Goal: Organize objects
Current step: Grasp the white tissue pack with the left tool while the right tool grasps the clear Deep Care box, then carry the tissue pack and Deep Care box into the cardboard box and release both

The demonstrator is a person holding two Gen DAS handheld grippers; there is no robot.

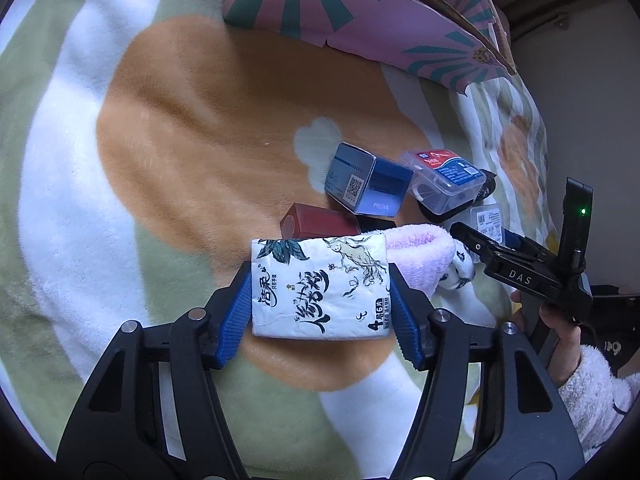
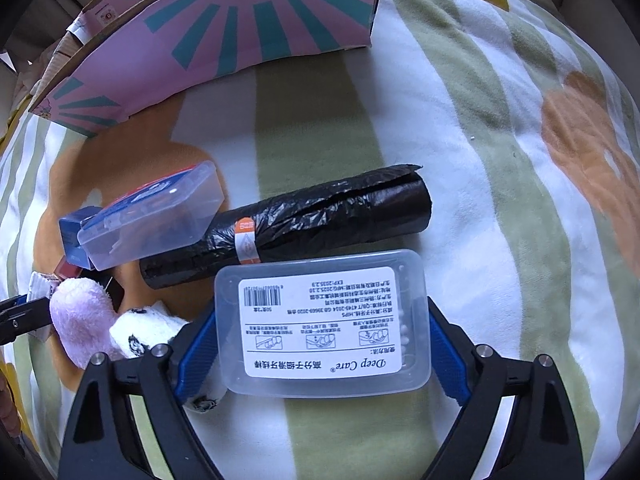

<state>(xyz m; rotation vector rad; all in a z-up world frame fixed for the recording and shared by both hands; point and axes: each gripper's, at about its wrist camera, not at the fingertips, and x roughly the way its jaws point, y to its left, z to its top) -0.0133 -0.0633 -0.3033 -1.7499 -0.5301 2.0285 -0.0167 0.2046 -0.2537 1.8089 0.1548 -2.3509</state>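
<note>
Both claws are loaded, and the sorting looks barely begun! The pink box (image 2: 240,20) stands open beyond both claws at the far edge of the blanket (image 1: 180,128), and I can't see anything inside it from here (its interior is hidden in both views).

Left claw (image 1: 322,292): closed narrow on the tissue pack (image 1: 320,288), blue pads pressing its two short sides, the pack lying square between them. Just ahead of it sits the pile that remains: a red box (image 1: 316,222) right behind the pack, a blue carton (image 1: 366,184) beyond that, a clear case with a red label (image 1: 444,180) ahead and to the right, and a fluffy pink sock (image 1: 420,252) touching the pack's right side.

Right claw (image 2: 322,332): pads set against both ends of the floss-pick case (image 2: 324,320), label up, so that one is gripped too. Directly ahead of it lies a black bin-bag roll (image 2: 292,224), with the red-label case leaning on the roll's left end. The sock bundle sits by the claw's left finger.

My read: two items in hand, at least five loose on the blanket, nothing visibly stowed. Most of the job is left, and both claws need a clear carry to that box.
</note>
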